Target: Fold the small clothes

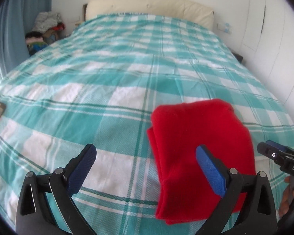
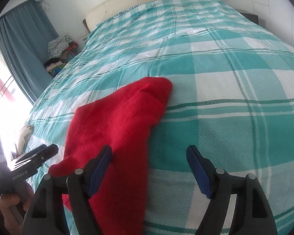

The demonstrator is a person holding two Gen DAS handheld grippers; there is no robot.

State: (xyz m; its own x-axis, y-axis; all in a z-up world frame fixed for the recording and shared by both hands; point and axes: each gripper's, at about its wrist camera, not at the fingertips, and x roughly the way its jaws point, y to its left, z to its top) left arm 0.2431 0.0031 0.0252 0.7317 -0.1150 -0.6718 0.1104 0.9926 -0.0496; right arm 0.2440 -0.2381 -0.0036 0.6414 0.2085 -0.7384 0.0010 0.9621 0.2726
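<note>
Left wrist view: red garment [image 1: 201, 146] lies folded on the checked bed [image 1: 107, 78], w/ left tool [image 1: 146, 168] and right tool [image 2: 149, 168] both spread wide, gripping nothing. This piece looks done; other clothes [image 1: 47, 29] sit heaped beside the bed.

Folded red garment [image 1: 201, 152] lies on checked bedspread [image 1: 107, 78], left gripper [image 1: 146, 168] jaws apart.

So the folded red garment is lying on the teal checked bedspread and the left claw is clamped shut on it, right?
Not quite. The red garment does lie on the teal checked bedspread, but the left claw is open, its fingers apart above the cloth, as the left wrist view shows.
</note>
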